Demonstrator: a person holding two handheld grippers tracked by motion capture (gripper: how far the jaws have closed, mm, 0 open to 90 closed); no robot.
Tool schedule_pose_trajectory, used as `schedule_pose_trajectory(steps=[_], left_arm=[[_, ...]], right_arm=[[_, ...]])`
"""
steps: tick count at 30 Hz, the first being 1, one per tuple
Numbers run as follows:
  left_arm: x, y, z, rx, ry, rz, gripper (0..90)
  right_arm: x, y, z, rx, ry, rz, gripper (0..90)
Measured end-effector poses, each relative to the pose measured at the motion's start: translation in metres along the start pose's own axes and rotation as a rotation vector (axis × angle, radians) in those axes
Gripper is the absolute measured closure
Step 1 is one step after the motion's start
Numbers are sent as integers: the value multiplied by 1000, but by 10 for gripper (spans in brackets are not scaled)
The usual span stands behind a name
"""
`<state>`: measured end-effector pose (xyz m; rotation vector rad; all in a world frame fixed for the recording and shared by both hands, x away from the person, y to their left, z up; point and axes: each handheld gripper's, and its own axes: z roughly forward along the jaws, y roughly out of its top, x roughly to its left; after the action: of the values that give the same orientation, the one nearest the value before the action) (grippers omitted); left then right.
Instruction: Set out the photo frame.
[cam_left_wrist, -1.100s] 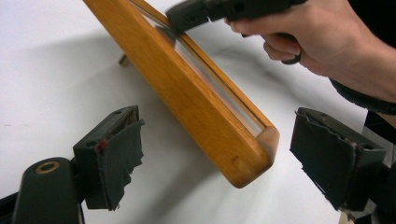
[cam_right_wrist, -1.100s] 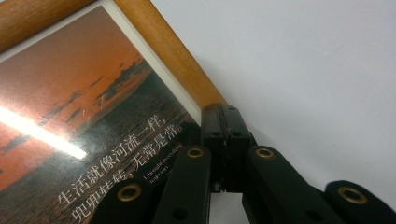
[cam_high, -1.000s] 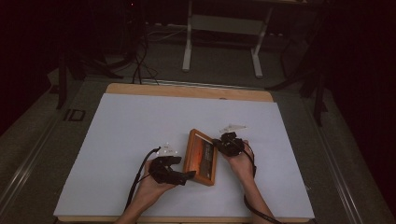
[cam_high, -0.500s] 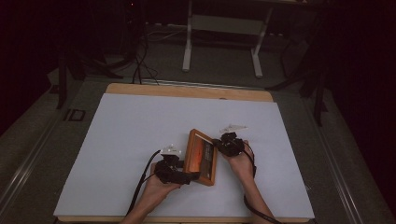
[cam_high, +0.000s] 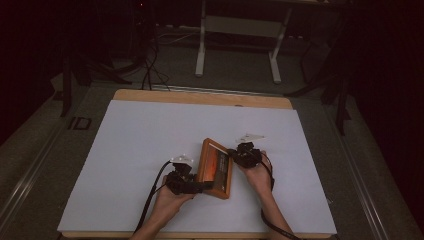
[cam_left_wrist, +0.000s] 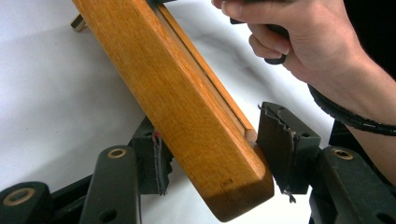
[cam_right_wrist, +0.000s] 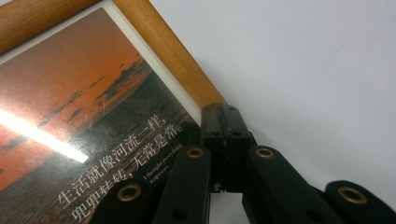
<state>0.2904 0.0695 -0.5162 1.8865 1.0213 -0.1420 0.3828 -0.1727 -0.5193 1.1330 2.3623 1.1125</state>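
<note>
A white sheet (cam_high: 150, 150) covers a wooden table (cam_high: 200, 96) lit from above, while the room around lies dark, with a grey floor (cam_high: 240, 75), a white metal stand (cam_high: 239, 30) at twelve o'clock and black cables (cam_high: 147, 70) at eleven o'clock.

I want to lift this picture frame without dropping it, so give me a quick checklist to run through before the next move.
1. Right gripper shut on the picture frame: ok; in the right gripper view its jaws are pressed together over the wooden edge.
2. Left gripper straddles the frame's corner: ok.
3. Left pads pressing the wood: not ok; the jaws have just been closing, but gaps show on both sides.
4. Frame raised off the table on one edge: ok; it stands tilted.
5. Cables clear of the frame: ok in the high view.
6. Stand at the frame's back folded: cannot tell.
</note>
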Motion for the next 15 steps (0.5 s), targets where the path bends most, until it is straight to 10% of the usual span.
schedule_pose_trajectory(steps=[15], left_arm=[[-9,8,2,24,43,1,503]], right_arm=[[0,-2,-7,17,-16,-39,850]])
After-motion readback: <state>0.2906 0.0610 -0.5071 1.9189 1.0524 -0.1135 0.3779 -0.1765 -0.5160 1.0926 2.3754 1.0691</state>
